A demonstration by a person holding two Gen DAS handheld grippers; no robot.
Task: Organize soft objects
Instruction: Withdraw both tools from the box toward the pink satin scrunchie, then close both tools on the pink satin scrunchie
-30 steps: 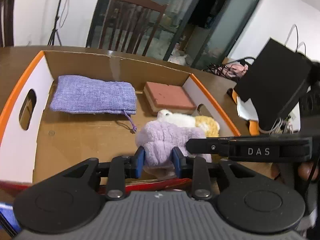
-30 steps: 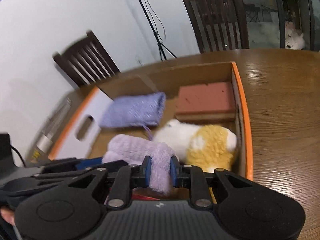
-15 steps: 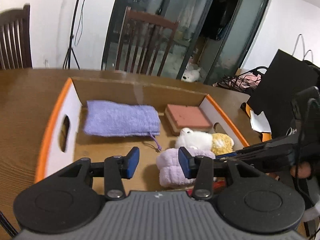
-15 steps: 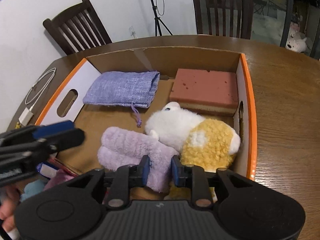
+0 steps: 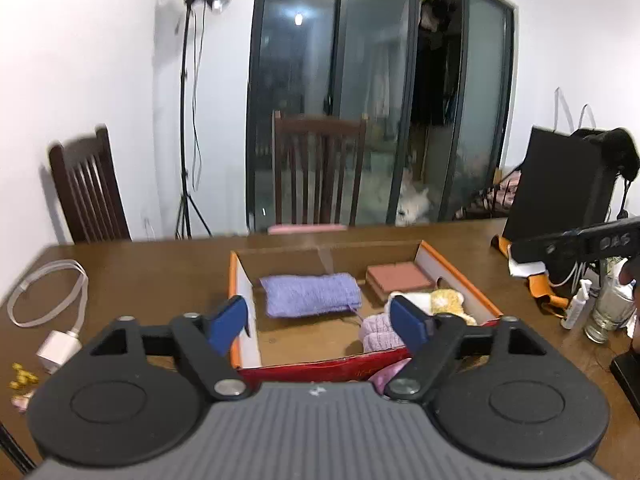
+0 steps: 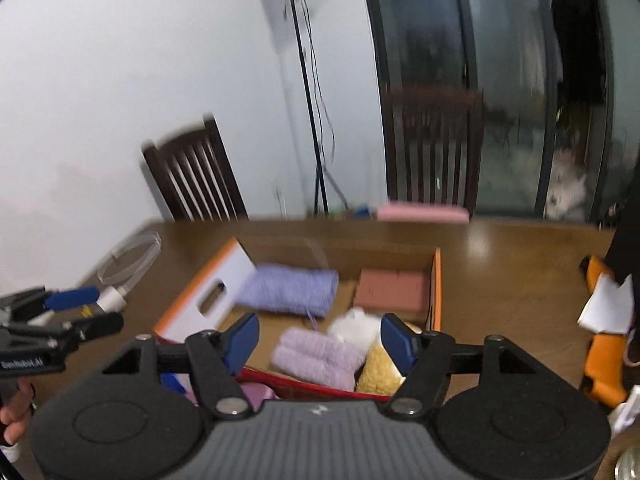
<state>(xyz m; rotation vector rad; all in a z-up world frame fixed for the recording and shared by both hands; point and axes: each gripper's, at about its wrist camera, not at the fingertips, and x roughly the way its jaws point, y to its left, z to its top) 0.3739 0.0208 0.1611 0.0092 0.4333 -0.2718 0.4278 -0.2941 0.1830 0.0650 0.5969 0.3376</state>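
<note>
- The left gripper (image 5: 320,322) hangs above the near edge of the cardboard box (image 5: 460,276); its jaws have just been opening and now stand wide, with nothing pressed between the blue pads (image 5: 228,320).
- The right gripper (image 6: 318,338) also hangs over the near side of the box, its jaws likewise just opened wide and clear of everything below.
- The lilac fluffy towel (image 6: 316,356), folded, lies free on the box floor at the near right, just beside the white and yellow plush toy (image 6: 372,344), which sits against the right wall.
- A purple drawstring pouch (image 5: 310,294) lies flat at the far left of the box floor, its cord trailing toward the towel.
- A reddish sponge block (image 5: 398,278) rests in the far right corner.
- The box, with orange-edged white sides and a hand slot in the left one, sits on the brown wooden counter (image 5: 160,276).
- A white charger and cable (image 5: 52,316) lie on the counter well to the left of the box.
- A clear bottle (image 5: 606,312) and a small spray bottle (image 5: 576,304) stand at the right, near a black bag (image 5: 560,188).
- Two dark wooden chairs (image 5: 320,168) stand beyond the counter; this view is blurred.
</note>
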